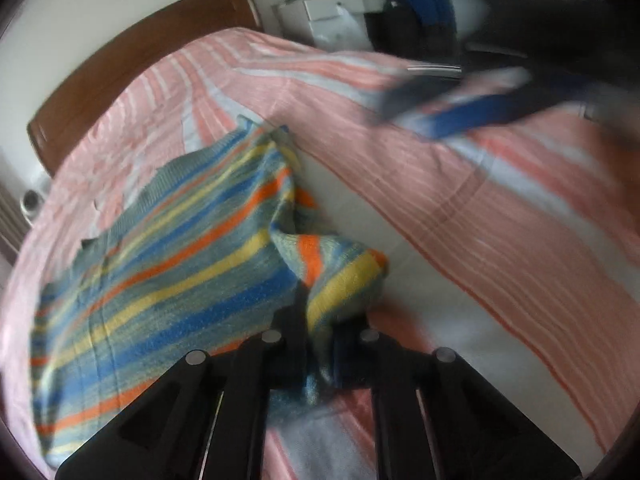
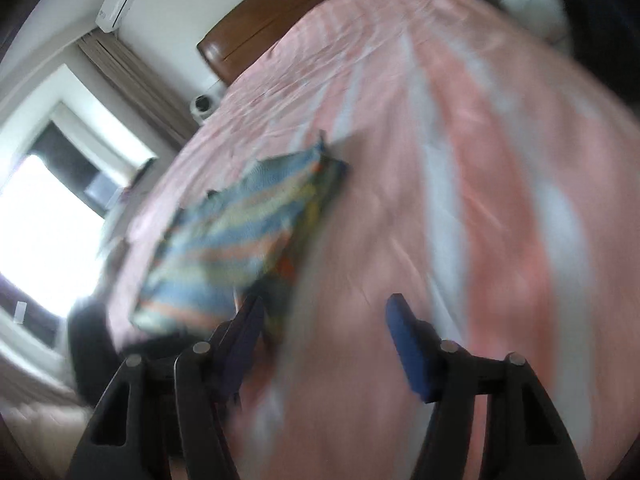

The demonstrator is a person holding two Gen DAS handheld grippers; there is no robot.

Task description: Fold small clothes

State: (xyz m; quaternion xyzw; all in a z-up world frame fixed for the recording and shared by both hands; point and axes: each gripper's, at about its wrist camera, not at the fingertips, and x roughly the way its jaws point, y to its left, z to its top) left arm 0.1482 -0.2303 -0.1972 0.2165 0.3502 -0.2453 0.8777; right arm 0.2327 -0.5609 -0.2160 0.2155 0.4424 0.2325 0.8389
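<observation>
A small striped knit garment (image 1: 168,264), blue, yellow, orange and grey, lies on the pink striped bed cover (image 1: 460,208). My left gripper (image 1: 320,320) is shut on a bunched corner of the garment and holds it slightly raised. The right gripper (image 1: 452,104) shows blurred above the bed at the upper right of the left wrist view. In the right wrist view, my right gripper (image 2: 324,312) is open and empty above the bed, with the garment (image 2: 240,232) ahead to its left. That view is blurred by motion.
A brown wooden headboard (image 1: 132,64) stands at the far end of the bed. White boxes and dark and blue clothes (image 1: 420,4) sit beyond the bed. A bright window (image 2: 44,220) and curtain are on the left side.
</observation>
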